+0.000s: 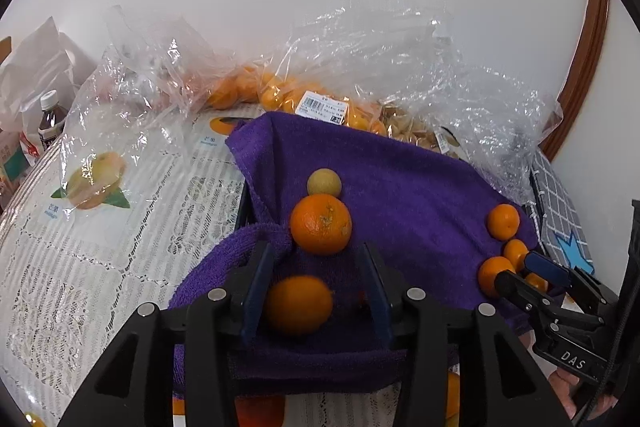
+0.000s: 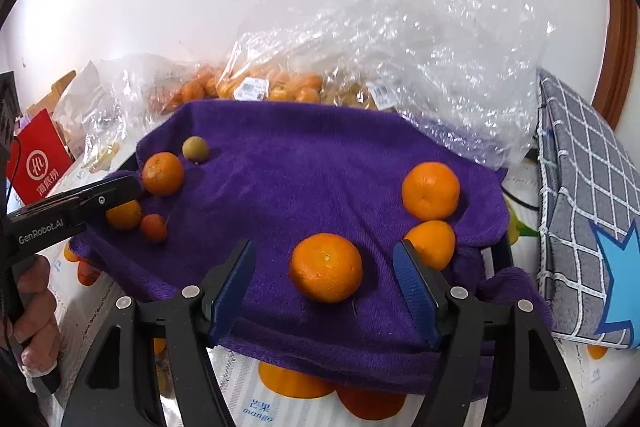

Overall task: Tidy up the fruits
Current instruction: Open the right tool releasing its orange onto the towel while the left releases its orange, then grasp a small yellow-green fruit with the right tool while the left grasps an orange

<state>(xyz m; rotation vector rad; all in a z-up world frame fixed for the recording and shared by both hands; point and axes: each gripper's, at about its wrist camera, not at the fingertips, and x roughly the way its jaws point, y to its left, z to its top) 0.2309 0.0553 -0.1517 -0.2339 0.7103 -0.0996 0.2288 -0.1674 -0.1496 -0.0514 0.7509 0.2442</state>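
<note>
"White lace covers the surface (image 1: pixel 80 267) on the left, yes?"

"Yes, thin openwork cloth, with printed mango cards under it. Next to it lies the purple towel (image 2: pixel 320 167), thick and fuzzy, folded at the edges. All loose fruits are on it."

"What is at the left gripper (image 1: pixel 318 259)?"

"Its blue ribbed pads stand apart. A smooth oval orange fruit (image 1: pixel 298 305) sits between them. It leans on the left pad, and the right pad is clear of it. Just past the tips is a round dimpled orange (image 1: pixel 320 223), and a small dull yellow fruit (image 1: pixel 324 183) touches it from behind. A tiny red fruit (image 2: pixel 153 227) is beside the oval one."

"And the middle?"

"The right gripper (image 2: pixel 324 247) is spread wide. A round mandarin (image 2: pixel 326 267) rests on the towel between the pads, touching neither."

"Further right?"

"Two more mandarins, the bigger one (image 2: pixel 431 190) behind the smaller one (image 2: pixel 434 243), near the towel's right edge. Behind the towel are crinkled clear plastic bags (image 2: pixel 400 39) holding more orange fruits. At the far right hangs a grey checked cloth (image 2: pixel 580 167), soft and woven."
</note>
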